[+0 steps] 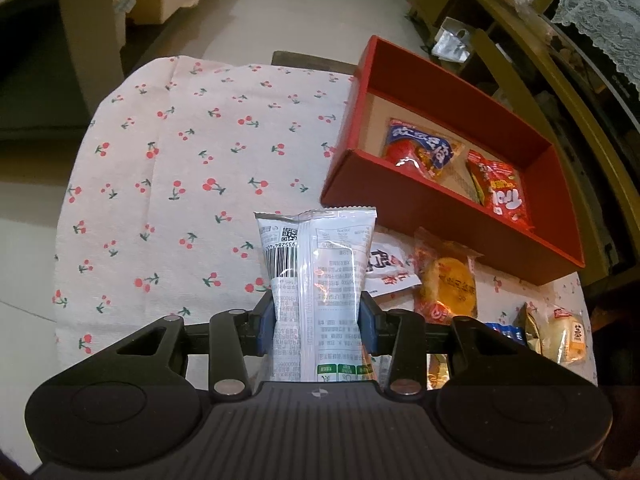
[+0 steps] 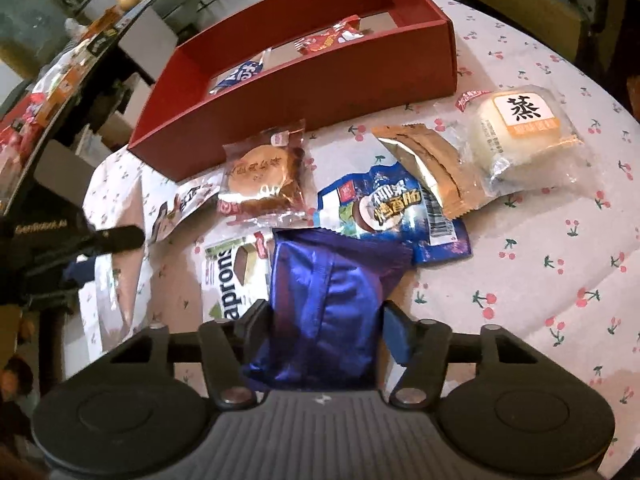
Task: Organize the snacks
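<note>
My left gripper [image 1: 318, 312] is shut on a white snack packet [image 1: 320, 264], held above the cherry-print tablecloth, left of and in front of the red box [image 1: 440, 216]. The box holds a red-and-blue packet [image 1: 424, 152] and a red packet [image 1: 502, 192]. My right gripper [image 2: 324, 320] is shut on a shiny blue packet [image 2: 332, 296], above the pile of loose snacks. The red box [image 2: 320, 88] lies beyond that pile in the right wrist view. The left gripper's body shows at the left edge there [image 2: 60, 248].
Loose snacks lie on the cloth in front of the box: a round pastry [image 2: 260, 176], a blue coconut packet [image 2: 392, 208], a tan wafer pack [image 2: 432, 168], a white steamed bun [image 2: 520, 136] and a white-green wafer pack [image 2: 232, 280]. Shelves and furniture surround the table.
</note>
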Tool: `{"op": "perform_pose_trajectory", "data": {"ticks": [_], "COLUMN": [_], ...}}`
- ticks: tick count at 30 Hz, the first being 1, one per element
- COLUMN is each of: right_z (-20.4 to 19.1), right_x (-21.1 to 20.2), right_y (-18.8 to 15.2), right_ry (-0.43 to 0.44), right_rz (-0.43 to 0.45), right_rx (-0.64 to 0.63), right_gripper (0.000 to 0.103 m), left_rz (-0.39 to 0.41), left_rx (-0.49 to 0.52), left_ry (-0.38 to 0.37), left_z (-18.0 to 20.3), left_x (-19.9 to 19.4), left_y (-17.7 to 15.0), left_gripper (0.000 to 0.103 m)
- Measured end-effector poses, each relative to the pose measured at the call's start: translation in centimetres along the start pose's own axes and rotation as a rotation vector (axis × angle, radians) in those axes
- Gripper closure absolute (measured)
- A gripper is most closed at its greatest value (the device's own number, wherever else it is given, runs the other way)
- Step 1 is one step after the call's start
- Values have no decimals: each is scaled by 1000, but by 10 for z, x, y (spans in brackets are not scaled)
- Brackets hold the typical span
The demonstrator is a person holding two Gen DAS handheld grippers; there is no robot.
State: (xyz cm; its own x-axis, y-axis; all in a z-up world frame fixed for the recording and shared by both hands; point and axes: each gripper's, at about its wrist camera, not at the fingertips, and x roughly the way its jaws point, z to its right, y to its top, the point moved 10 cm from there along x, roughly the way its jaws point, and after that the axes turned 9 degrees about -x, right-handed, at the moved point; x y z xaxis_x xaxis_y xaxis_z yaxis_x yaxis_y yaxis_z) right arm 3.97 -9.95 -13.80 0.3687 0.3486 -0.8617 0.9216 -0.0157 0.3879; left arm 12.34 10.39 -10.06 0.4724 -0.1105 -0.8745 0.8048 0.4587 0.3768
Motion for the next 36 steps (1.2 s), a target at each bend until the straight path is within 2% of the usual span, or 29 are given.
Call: {"op": "perform_pose_trajectory", "data": {"ticks": [7,8,9,11,13,15,17,20,25,26,28,29,31,33,35,36], "right_z": [3,3,5,7,8,6,-1,-14,-22,-22,-22,-20,-12,-4,4,6], "right_x": [-8,-10,-12,-12,-10,-11,-15,-15,4,3,1,-1,-5,-10,-15,-15], "right_y": [-3,-2,-1,-2,-4,-7,-8,-8,-20,-20,-19,-18,-15,-11,-9,-8], "right_ry": [-9,-8,-8,-17,-18,-22,-10,-3,-66,-78,-113,-119,-81,-66,-66,-59], "right_rz": [5,11,14,2,-13,-28,-22,-8,-49,-33,-27,-20,-23,-19,-18,-24], "right_rx": [-43,-45,-43,-42,-13,17,21,9,-85,-119,-169,-179,-157,-135,-126,-111], "right_gripper": [44,47,56,56,49,29,23,8,6,7,22,38,46,62,68,67], "left_rz": [0,0,0,-1,-4,-5,-5,-6,-5,-6,-8,-11,-16,-19,-21,-22], "left_rx": [14,15,16,16,14,14,15,17,18,16,17,20,30,40,47,50], "left_ry": [-20,-22,-24,-25,-26,-28,-32,-37,-42,-41,-38,-37,-37,-38,-40,-40], "left_z": [8,8,8,8,8,8,9,11,9,9,9,9,12,15,17,19], "left_x": [-3,-3,-4,-4,-3,-3,-4,-4,-7,-7,-6,-5,-4,-4,-3,-3], "left_y": [-3,-3,-3,-3,-3,-3,-3,-3,-4,-4,-4,-5,-7,-8,-9,-10], "left_gripper": [53,53,53,53,53,53,53,53,53,53,53,53,53,53,53,52]}}
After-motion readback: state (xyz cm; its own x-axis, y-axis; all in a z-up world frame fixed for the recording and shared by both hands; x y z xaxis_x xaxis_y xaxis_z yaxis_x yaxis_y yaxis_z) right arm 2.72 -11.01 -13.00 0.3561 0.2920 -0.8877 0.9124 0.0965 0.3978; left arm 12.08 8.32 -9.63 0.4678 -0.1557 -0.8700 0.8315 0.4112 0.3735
